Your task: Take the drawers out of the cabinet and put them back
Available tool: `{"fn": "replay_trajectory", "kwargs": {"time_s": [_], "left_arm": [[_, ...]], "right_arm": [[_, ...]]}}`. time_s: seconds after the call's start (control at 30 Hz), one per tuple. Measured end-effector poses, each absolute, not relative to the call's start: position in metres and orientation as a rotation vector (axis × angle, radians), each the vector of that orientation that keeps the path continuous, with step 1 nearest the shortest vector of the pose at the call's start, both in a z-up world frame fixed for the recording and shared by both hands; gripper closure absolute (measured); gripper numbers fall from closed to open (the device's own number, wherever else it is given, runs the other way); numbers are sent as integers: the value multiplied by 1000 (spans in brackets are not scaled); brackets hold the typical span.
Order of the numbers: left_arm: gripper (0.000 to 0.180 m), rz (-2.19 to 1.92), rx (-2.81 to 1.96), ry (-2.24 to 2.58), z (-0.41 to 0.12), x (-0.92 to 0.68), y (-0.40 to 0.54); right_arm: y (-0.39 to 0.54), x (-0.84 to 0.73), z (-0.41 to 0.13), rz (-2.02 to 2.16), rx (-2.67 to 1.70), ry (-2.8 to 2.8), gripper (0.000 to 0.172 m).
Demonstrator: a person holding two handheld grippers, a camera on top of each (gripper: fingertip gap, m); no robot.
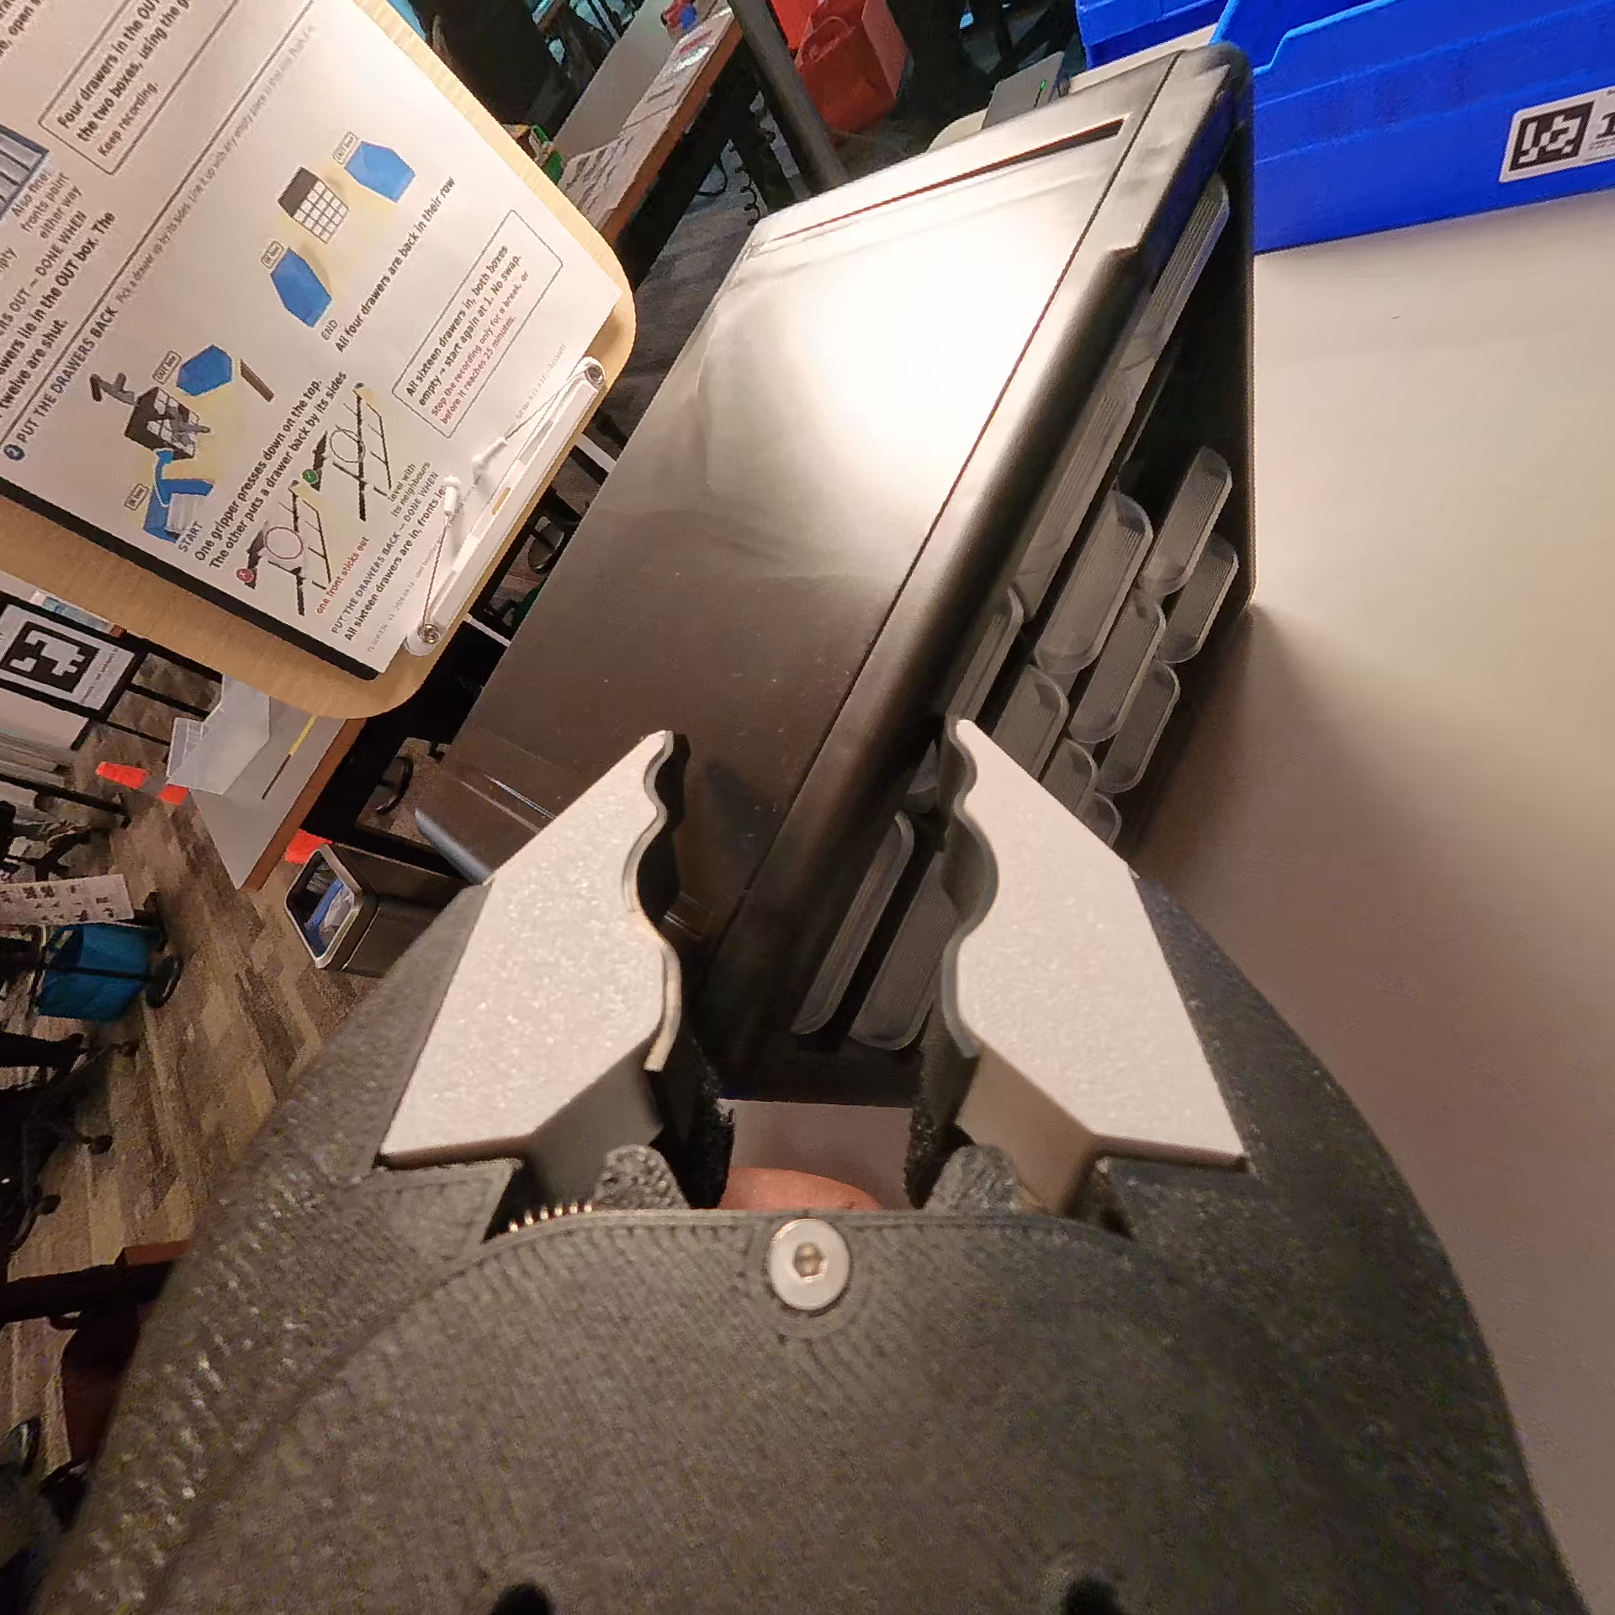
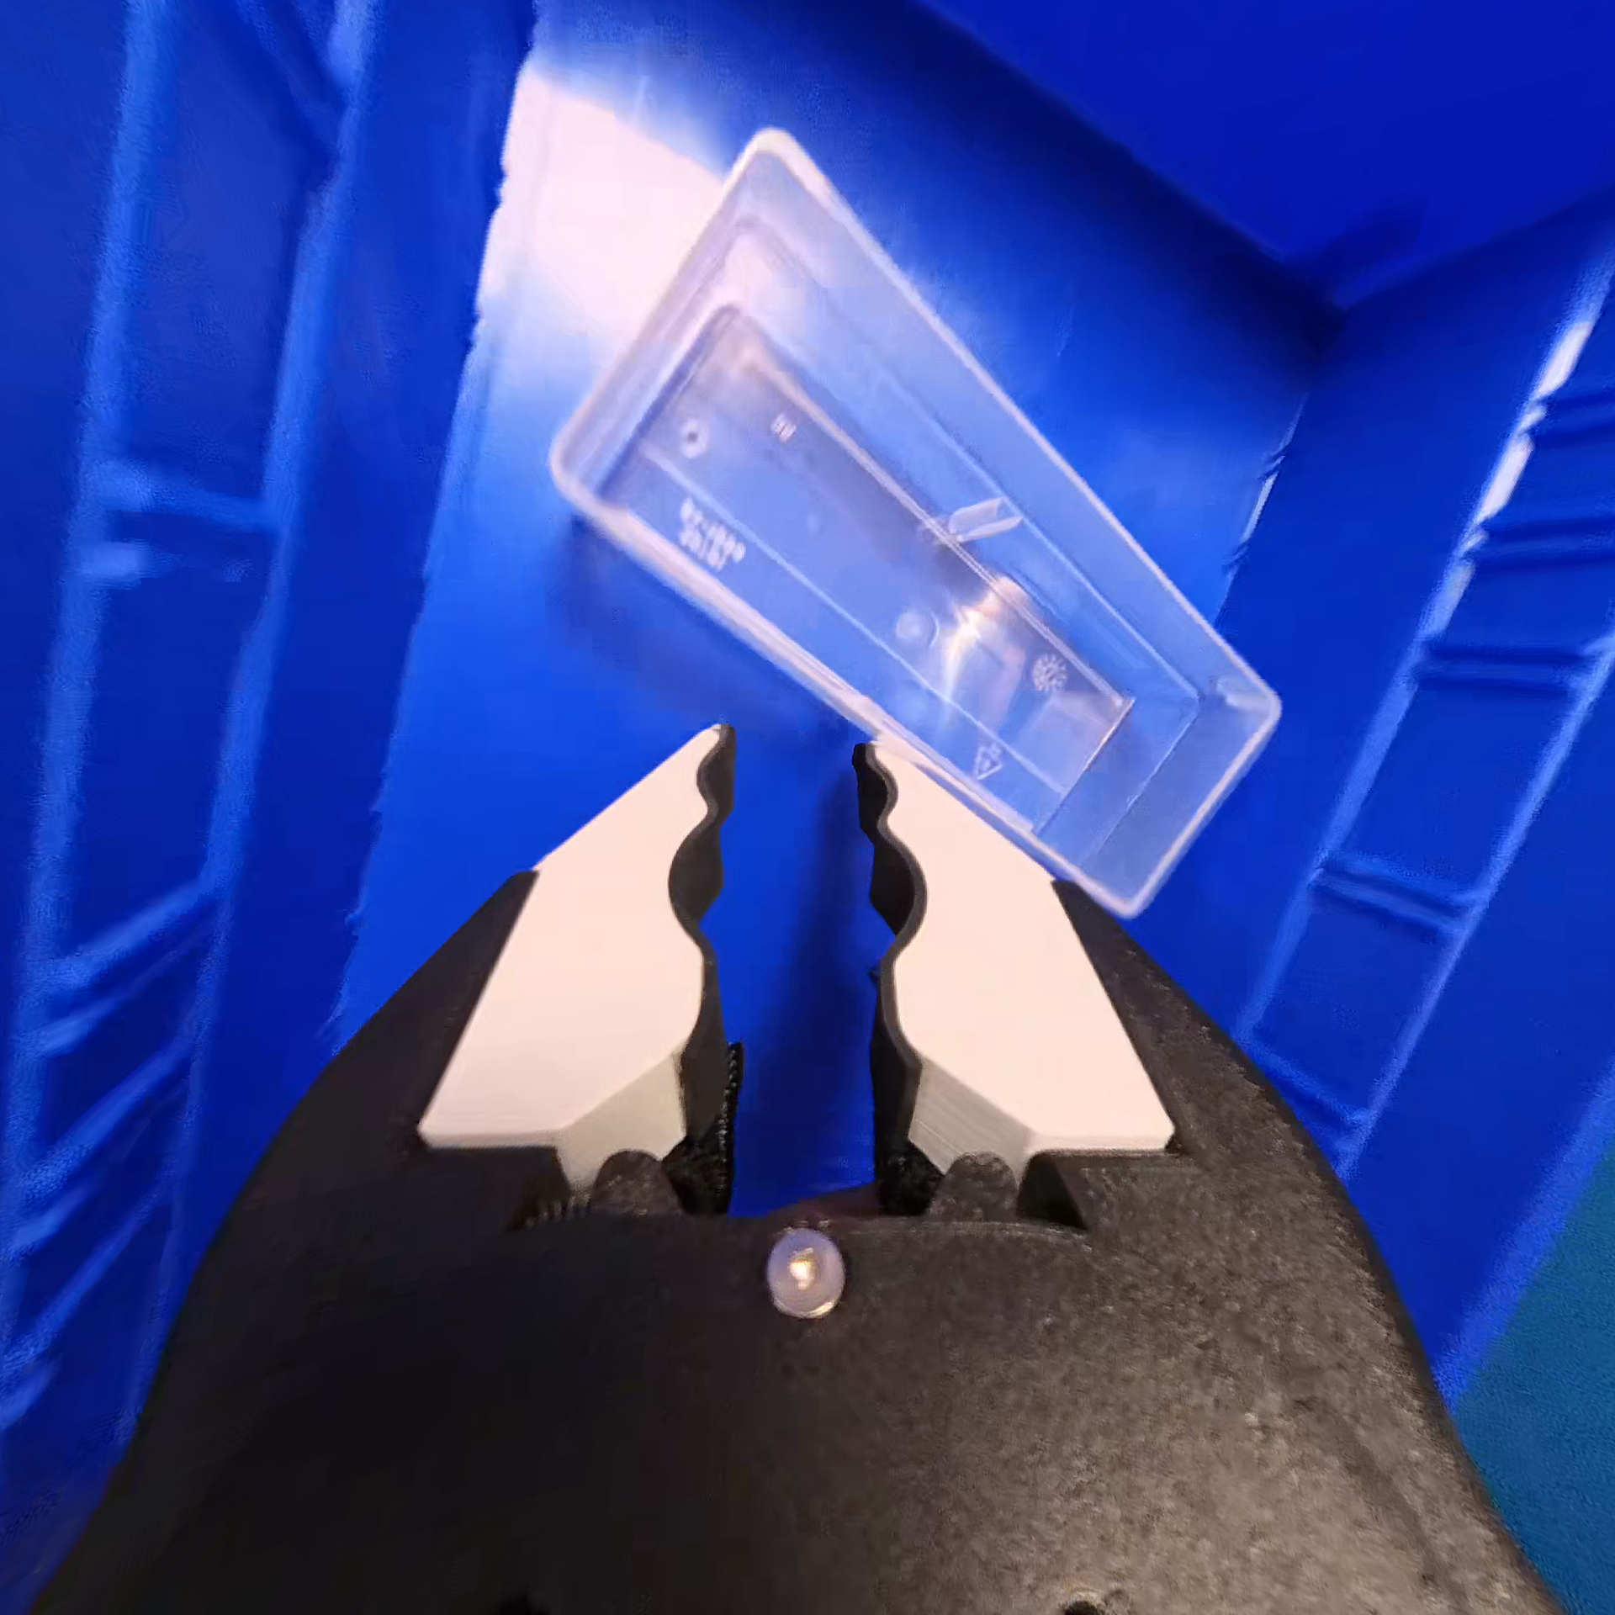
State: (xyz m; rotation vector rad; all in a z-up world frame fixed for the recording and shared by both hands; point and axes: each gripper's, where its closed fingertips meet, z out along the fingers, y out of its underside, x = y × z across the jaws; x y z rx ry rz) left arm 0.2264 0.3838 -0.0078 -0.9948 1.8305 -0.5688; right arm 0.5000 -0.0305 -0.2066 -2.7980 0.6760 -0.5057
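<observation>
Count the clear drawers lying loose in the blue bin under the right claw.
1: a clear drawer lies at a slant on the blue bin floor, beyond the open right claw. More may be hidden.

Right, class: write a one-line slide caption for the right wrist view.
Right gripper hangs open over a clear plastic drawer lying inside the blue bin, nothing between its fingers.
</observation>
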Motion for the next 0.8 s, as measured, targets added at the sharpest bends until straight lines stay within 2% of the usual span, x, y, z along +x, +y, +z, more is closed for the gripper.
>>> {"fn": "replay_trajectory", "kwargs": {"time_s": [0.4, 0.6, 0.8], "left_arm": [[122, -577, -994, 1832, -8, 227, 384], [122, -582, -997, 1837, -8, 227, 384], [119, -586, -1006, 1836, -8, 227, 384]], "right_arm": [[-13, 560, -195, -734, -2712, 760, 139], [-10, 528, -116, -764, -2330, 829, 140], [83, 406, -63, -320, -1933, 598, 141]]}}
